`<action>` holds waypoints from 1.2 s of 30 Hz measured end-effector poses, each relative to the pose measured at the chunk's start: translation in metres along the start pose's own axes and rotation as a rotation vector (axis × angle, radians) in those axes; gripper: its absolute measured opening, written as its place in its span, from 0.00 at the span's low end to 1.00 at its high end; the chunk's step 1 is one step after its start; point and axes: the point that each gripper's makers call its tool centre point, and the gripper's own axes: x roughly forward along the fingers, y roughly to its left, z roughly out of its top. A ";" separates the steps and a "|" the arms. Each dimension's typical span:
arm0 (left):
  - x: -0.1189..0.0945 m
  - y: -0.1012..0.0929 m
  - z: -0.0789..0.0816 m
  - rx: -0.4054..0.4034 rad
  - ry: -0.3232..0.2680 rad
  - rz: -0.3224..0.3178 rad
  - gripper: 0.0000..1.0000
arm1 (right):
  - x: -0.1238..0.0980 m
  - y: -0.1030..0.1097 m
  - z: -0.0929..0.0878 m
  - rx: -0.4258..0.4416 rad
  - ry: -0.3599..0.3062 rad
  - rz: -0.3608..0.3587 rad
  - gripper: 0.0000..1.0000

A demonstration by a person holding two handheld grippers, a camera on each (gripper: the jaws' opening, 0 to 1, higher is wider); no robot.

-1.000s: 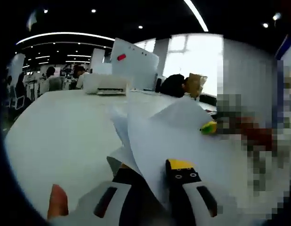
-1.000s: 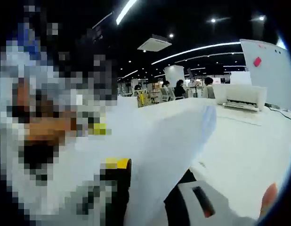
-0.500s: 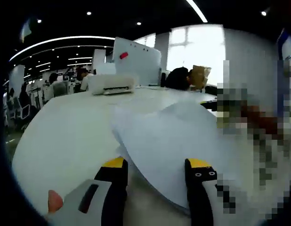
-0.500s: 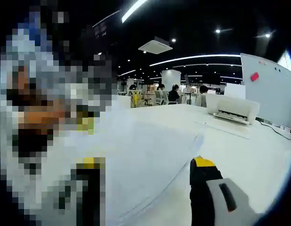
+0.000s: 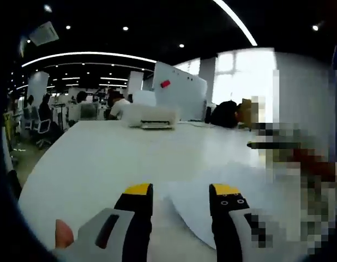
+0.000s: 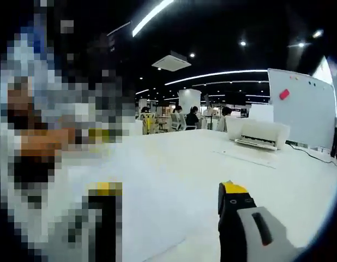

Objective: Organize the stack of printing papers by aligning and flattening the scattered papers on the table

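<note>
White printing papers lie flat on the white table in the left gripper view. They run from between my left gripper's jaws off to the right. My left gripper stands open over their near edge, holding nothing. In the right gripper view the papers spread flat between the jaws and off to the left. My right gripper is also open above them, and its left jaw is partly hidden by blur.
A white printer sits at the table's far side, with a whiteboard behind it. The same printer and whiteboard appear in the right gripper view. People sit at desks far back. Bare table stretches toward the printer.
A second ago both grippers were shut on the papers, which stood raised and curved. Both have since opened, and the papers have dropped flat onto the table.
</note>
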 end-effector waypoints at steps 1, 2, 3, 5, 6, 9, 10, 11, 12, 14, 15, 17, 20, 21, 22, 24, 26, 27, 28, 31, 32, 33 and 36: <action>-0.007 -0.003 0.000 -0.014 0.008 -0.009 0.43 | -0.005 0.004 0.003 -0.009 0.000 0.006 0.63; -0.013 -0.012 -0.001 -0.004 0.020 -0.044 0.42 | -0.011 0.009 0.007 -0.023 0.001 0.015 0.59; -0.020 -0.021 -0.003 0.026 0.031 -0.069 0.42 | -0.017 0.015 0.010 -0.047 0.002 0.030 0.55; -0.032 -0.034 -0.007 0.082 0.033 -0.074 0.44 | -0.029 0.030 0.015 -0.064 -0.006 0.051 0.47; -0.038 -0.042 -0.011 0.110 0.034 -0.092 0.46 | -0.035 0.037 0.016 -0.072 -0.012 0.062 0.45; -0.056 -0.059 -0.029 0.110 0.087 -0.132 0.48 | -0.050 0.056 0.013 -0.072 -0.003 0.087 0.42; -0.062 -0.062 -0.035 0.103 0.102 -0.140 0.49 | -0.055 0.063 0.011 -0.077 0.004 0.093 0.42; -0.067 -0.066 -0.040 0.101 0.114 -0.145 0.51 | -0.059 0.067 0.008 -0.078 0.021 0.089 0.43; -0.073 -0.071 -0.047 0.111 0.136 -0.160 0.55 | -0.061 0.070 0.007 -0.078 0.026 0.089 0.45; -0.082 -0.077 -0.055 0.147 0.153 -0.159 0.69 | -0.066 0.078 0.004 -0.060 0.035 0.089 0.56; -0.087 -0.080 -0.059 0.165 0.162 -0.158 0.73 | -0.069 0.081 0.002 -0.052 0.039 0.089 0.60; -0.095 -0.087 -0.065 0.192 0.163 -0.164 0.81 | -0.075 0.087 -0.002 -0.042 0.049 0.080 0.62; -0.103 -0.099 -0.071 0.166 0.155 -0.197 0.85 | -0.081 0.092 -0.009 -0.042 0.047 0.062 0.62; -0.105 -0.102 -0.072 0.149 0.147 -0.209 0.87 | -0.082 0.093 -0.013 -0.051 0.056 0.052 0.62; -0.107 -0.105 -0.074 0.126 0.143 -0.216 0.90 | -0.082 0.094 -0.016 -0.050 0.063 0.036 0.64; -0.112 -0.113 -0.080 0.110 0.139 -0.245 0.93 | -0.081 0.101 -0.024 -0.054 0.073 0.033 0.70; -0.115 -0.118 -0.085 0.096 0.151 -0.262 0.97 | -0.081 0.106 -0.026 -0.041 0.066 0.044 0.75; -0.116 -0.121 -0.088 0.097 0.159 -0.271 0.96 | -0.080 0.109 -0.027 -0.030 0.059 0.053 0.77; -0.117 -0.123 -0.091 0.098 0.168 -0.279 0.97 | -0.079 0.113 -0.029 -0.020 0.052 0.062 0.79; -0.118 -0.126 -0.096 0.121 0.183 -0.276 0.97 | -0.078 0.117 -0.033 0.003 0.039 0.067 0.85; -0.119 -0.127 -0.097 0.127 0.183 -0.277 0.97 | -0.076 0.118 -0.033 0.004 0.025 0.069 0.87; -0.120 -0.128 -0.097 0.134 0.181 -0.277 0.97 | -0.075 0.118 -0.034 0.005 0.025 0.068 0.88; -0.121 -0.128 -0.098 0.134 0.177 -0.277 0.97 | -0.072 0.118 -0.038 -0.011 0.027 0.070 0.89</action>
